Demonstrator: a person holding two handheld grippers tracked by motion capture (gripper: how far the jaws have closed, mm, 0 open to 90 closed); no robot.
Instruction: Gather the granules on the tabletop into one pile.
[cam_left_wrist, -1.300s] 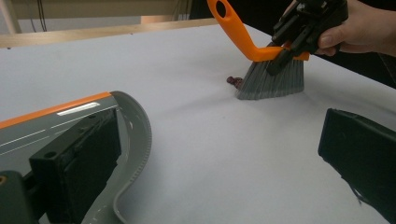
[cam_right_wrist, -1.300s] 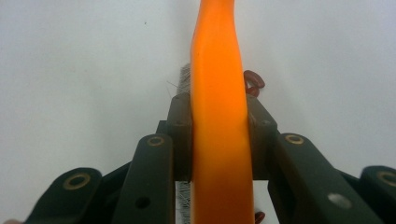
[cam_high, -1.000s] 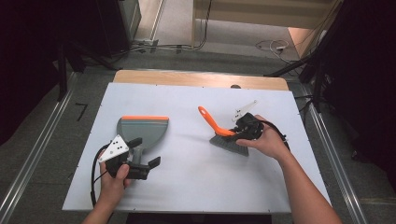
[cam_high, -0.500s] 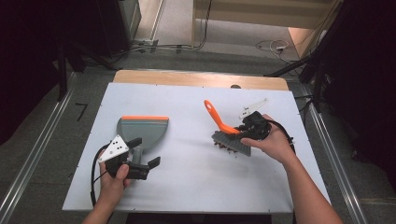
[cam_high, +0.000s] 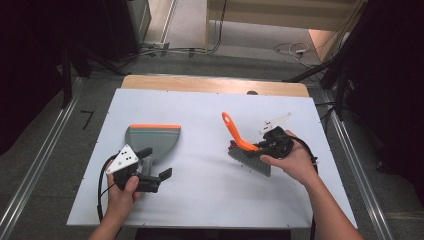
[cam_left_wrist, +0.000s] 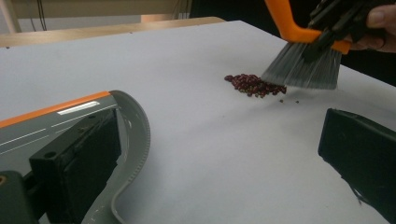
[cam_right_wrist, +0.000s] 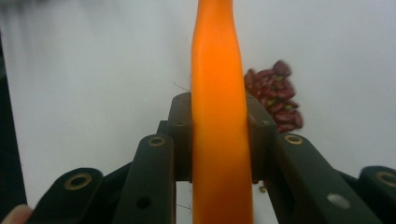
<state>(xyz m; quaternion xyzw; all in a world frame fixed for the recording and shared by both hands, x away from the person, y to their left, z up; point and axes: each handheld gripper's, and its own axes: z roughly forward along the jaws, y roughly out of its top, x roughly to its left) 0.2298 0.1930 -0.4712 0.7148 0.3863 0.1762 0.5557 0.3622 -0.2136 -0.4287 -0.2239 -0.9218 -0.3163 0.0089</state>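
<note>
Right gripper view: right gripper (cam_right_wrist: 219, 140) clenched on smooth orange plastic brush handle (cam_right_wrist: 218, 93), glossy red beans (cam_right_wrist: 275, 100) behind.

We count one dustpan (cam_high: 152, 137), grey with an orange edge, and one brush (cam_high: 245, 150) with an orange handle. We count one heap of red beans (cam_left_wrist: 254, 85), too many to number singly, plus a few strays. Two grippers: left gripper (cam_high: 150, 175), right gripper (cam_high: 257, 147).
</note>
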